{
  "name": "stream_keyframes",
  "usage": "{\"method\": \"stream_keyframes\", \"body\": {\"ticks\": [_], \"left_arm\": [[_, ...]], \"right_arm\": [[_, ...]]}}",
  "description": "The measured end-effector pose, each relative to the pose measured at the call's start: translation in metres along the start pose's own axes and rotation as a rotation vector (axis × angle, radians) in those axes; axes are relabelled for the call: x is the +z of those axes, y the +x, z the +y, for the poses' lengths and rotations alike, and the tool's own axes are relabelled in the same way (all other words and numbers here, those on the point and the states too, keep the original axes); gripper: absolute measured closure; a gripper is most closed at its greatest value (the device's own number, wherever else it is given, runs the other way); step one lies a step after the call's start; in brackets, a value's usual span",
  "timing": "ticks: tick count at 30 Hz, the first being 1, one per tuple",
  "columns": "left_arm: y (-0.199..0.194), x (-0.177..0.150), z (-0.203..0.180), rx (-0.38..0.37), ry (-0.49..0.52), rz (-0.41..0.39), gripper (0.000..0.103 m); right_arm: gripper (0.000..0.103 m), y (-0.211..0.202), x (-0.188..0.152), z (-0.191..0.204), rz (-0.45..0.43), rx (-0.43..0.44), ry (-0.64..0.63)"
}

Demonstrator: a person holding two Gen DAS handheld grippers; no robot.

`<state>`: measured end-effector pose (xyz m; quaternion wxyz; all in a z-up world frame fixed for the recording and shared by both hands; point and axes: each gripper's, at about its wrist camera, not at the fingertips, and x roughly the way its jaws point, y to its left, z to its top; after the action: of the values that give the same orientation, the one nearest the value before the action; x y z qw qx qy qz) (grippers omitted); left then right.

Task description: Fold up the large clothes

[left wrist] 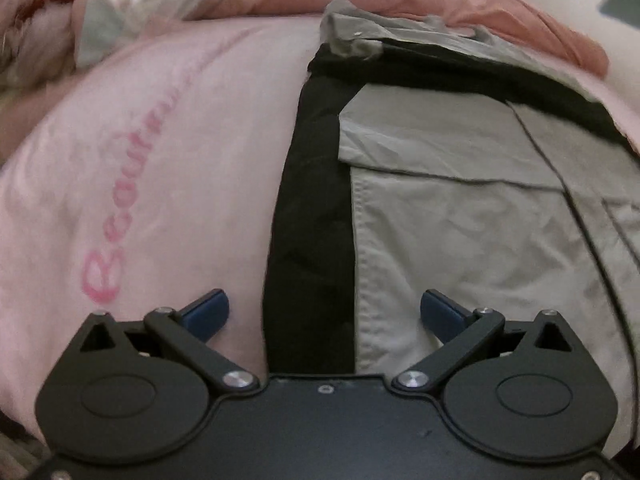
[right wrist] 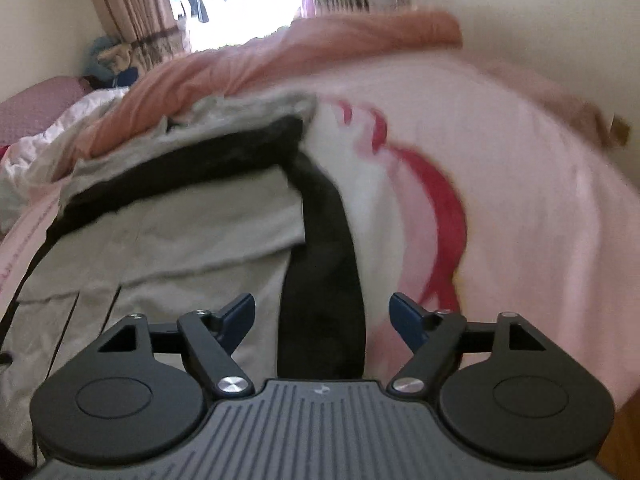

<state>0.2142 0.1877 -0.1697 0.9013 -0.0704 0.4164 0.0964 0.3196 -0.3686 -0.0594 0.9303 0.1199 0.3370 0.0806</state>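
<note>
L wrist: left gripper [left wrist: 324, 314] fingers spread wide, nothing btwn pads. Grey jacket [left wrist: 460, 220] w/ black lining flat on pink bedsheet [left wrist: 140, 180], ahead and below tips.

R wrist: right gripper [right wrist: 322, 320] jaws apart, empty; jacket [right wrist: 180, 232] ahead-left, black strip btwn tips, no contact seen.

The right gripper [right wrist: 322, 318] hangs with its jaws wide apart and nothing between them, above the black lining edge of a grey jacket [right wrist: 168, 232] spread on a pink bedsheet [right wrist: 520, 200] with red print. A salmon quilt [right wrist: 304, 48] lies bunched behind.
</note>
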Motion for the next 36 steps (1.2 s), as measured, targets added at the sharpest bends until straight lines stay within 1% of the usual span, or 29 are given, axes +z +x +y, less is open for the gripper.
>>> {"method": "stream_keyframes", "body": {"ticks": [2, 3, 4, 5, 6, 7, 8, 9, 10, 12, 14, 15, 16, 17, 19, 20, 23, 24, 25, 26, 27, 28, 29, 30, 31, 32, 34, 35, 36], "left_arm": [[0.006, 0.004, -0.004, 0.0, 0.022, -0.004, 0.0], [0.011, 0.008, -0.007, 0.003, 0.027, -0.007, 0.0], [0.013, 0.011, -0.011, 0.0, 0.032, -0.01, 0.002], [0.012, 0.016, -0.015, -0.006, 0.041, -0.026, 0.017], [0.006, 0.017, -0.021, -0.013, 0.052, -0.048, 0.045], [0.001, 0.018, -0.023, -0.014, 0.061, -0.067, 0.065], [-0.003, 0.018, -0.023, -0.015, 0.064, -0.078, 0.092], [-0.005, 0.022, -0.022, -0.031, 0.052, -0.088, 0.095], [-0.007, 0.026, -0.019, -0.045, 0.013, -0.105, 0.096], [-0.024, 0.034, -0.016, -0.061, -0.028, -0.185, 0.097], [-0.049, 0.049, -0.025, -0.047, 0.015, -0.291, 0.097], [-0.062, 0.058, -0.031, -0.041, 0.043, -0.349, 0.097], [-0.077, 0.066, -0.035, -0.028, 0.05, -0.409, 0.097], [-0.088, 0.077, -0.037, -0.026, 0.059, -0.452, 0.097], [-0.096, 0.095, -0.03, -0.043, 0.035, -0.493, 0.097], [-0.093, 0.1, -0.026, -0.038, 0.025, -0.499, 0.097], [-0.05, 0.104, -0.015, 0.044, 0.022, -0.493, 0.096], [-0.028, 0.102, -0.012, 0.089, 0.018, -0.484, 0.102], [-0.006, 0.102, -0.012, 0.16, 0.007, -0.459, 0.103], [0.022, 0.102, -0.006, 0.251, -0.023, -0.395, 0.103], [0.044, 0.103, 0.006, 0.236, -0.067, -0.33, 0.103], [0.062, 0.101, 0.022, 0.199, -0.139, -0.264, 0.103], [0.072, 0.098, 0.035, 0.189, -0.192, -0.212, 0.103], [0.071, 0.092, 0.044, 0.162, -0.223, -0.232, 0.103], [0.066, 0.092, 0.047, 0.171, -0.223, -0.238, 0.103], [0.06, 0.094, 0.046, 0.178, -0.215, -0.244, 0.103], [0.046, 0.097, 0.046, 0.126, -0.187, -0.267, 0.103], [0.039, 0.1, 0.042, 0.108, -0.164, -0.272, 0.102], [0.033, 0.1, 0.036, 0.099, -0.137, -0.283, 0.1]], "right_arm": [[0.013, 0.015, -0.006, -0.005, 0.081, 0.058, 0.045], [0.007, 0.023, -0.01, -0.008, 0.114, 0.074, 0.061], [0.006, 0.021, -0.012, -0.007, 0.063, 0.08, 0.038], [0.018, 0.023, -0.012, -0.003, 0.077, 0.048, 0.019], [0.065, 0.025, -0.011, 0.005, 0.064, -0.005, -0.014], [0.072, 0.025, -0.011, 0.011, 0.065, -0.007, -0.044], [0.086, 0.024, -0.015, 0.016, 0.055, -0.02, -0.065], [0.102, 0.019, -0.017, 0.024, 0.022, -0.061, -0.109], [0.102, 0.012, -0.017, 0.031, -0.026, -0.062, -0.141], [0.102, -0.01, -0.012, 0.036, -0.14, -0.045, -0.136], [0.102, -0.028, -0.005, 0.047, -0.24, -0.035, -0.119], [0.102, -0.035, -0.002, 0.054, -0.29, -0.048, -0.126], [0.102, -0.042, 0.002, 0.063, -0.352, -0.07, -0.147], [0.102, -0.046, 0.005, 0.069, -0.4, -0.094, -0.171], [0.102, -0.043, 0.012, 0.076, -0.461, -0.152, -0.195], [0.102, -0.035, 0.017, 0.076, -0.465, -0.176, -0.187], [0.102, 0.002, 0.025, 0.061, -0.443, -0.192, -0.115], [0.102, 0.017, 0.027, 0.059, -0.43, -0.205, -0.12], [0.102, 0.035, 0.025, 0.063, -0.417, -0.251, -0.157], [0.102, 0.048, 0.022, 0.066, -0.405, -0.285, -0.186], [0.102, 0.059, 0.018, 0.068, -0.389, -0.307, -0.195], [0.102, 0.069, 0.016, 0.066, -0.358, -0.311, -0.192], [0.102, 0.074, 0.013, 0.062, -0.329, -0.297, -0.175], [0.102, 0.077, 0.012, 0.059, -0.306, -0.275, -0.162], [0.101, 0.076, 0.011, 0.061, -0.297, -0.271, -0.164], [0.101, 0.076, 0.013, 0.063, -0.294, -0.274, -0.17], [0.099, 0.076, 0.014, 0.064, -0.282, -0.278, -0.18], [0.094, 0.075, 0.014, 0.063, -0.28, -0.272, -0.169], [0.093, 0.076, 0.016, 0.063, -0.276, -0.266, -0.163]]}}
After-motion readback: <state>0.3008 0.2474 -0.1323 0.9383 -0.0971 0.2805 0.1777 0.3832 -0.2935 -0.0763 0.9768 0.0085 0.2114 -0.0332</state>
